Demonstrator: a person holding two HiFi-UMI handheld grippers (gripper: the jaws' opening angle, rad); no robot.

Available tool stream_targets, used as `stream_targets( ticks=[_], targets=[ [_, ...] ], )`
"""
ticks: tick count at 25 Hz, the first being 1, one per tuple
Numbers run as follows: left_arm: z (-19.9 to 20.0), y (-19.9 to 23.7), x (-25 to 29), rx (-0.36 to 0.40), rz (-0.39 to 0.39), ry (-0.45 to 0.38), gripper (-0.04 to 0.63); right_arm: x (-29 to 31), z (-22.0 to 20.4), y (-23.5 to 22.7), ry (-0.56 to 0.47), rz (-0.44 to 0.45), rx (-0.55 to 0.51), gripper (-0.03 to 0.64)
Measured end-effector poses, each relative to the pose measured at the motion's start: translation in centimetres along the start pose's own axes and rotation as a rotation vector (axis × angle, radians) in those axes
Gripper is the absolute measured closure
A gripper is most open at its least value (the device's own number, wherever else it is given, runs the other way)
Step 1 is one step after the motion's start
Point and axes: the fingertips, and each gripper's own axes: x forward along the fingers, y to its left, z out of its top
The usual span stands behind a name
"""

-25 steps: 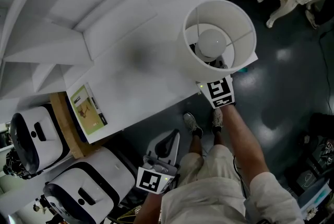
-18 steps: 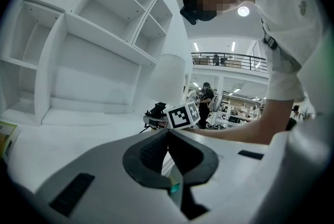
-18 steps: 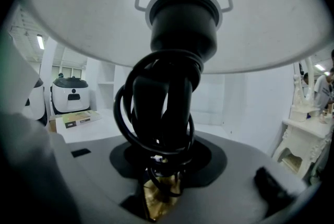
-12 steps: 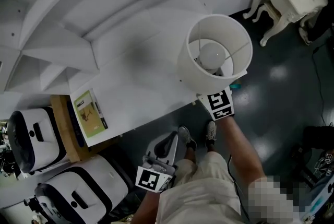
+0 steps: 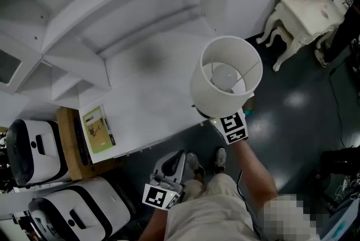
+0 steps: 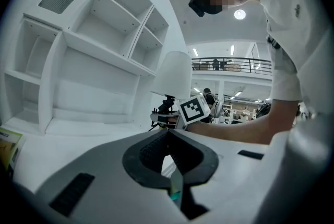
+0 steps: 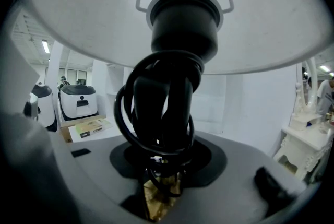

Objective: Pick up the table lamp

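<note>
The table lamp has a white drum shade [image 5: 209, 88] with the bulb showing inside, and a black stem [image 7: 175, 87] wound with black cord [image 7: 130, 129]. My right gripper [image 5: 215, 118] is shut on the stem just under the shade and holds the lamp upright in the air, off the white desk [image 5: 152, 94]. The left gripper view shows the lamp shade [image 6: 172, 79] and the right gripper's marker cube [image 6: 191, 109] ahead. My left gripper [image 5: 177, 157] hangs low in front of the desk edge. Its jaws meet with nothing between them [image 6: 167, 137].
A green booklet [image 5: 97, 129] lies on the desk's near left corner. White shelves [image 5: 84, 21] rise behind the desk. Two white cases [image 5: 34, 150] stand at the lower left. An ornate white side table [image 5: 304, 15] stands at the right on the dark floor.
The right gripper has lifted the lamp higher above the desk's corner. The left gripper has risen a little, still shut and empty.
</note>
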Motion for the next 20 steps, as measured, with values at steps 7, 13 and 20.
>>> stream_targets(
  ticks=[7, 13, 20],
  targets=[
    [1.9, -0.5, -0.5, 0.010, 0.019, -0.038, 0.585, -3.9, 1.5, 0.3, -0.014, 0.016, -0.007, 0.468],
    [3.9, -2.1, 0.1, 0.033, 0.008, -0.079, 0.585, -8.3, 3.3, 1.1, -0.042, 0.025, -0.011, 0.470],
    [6.0, -3.7, 0.7, 0.061, 0.017, -0.127, 0.585, -13.5, 4.6, 2.5, -0.066, 0.065, -0.021, 0.471]
  ],
)
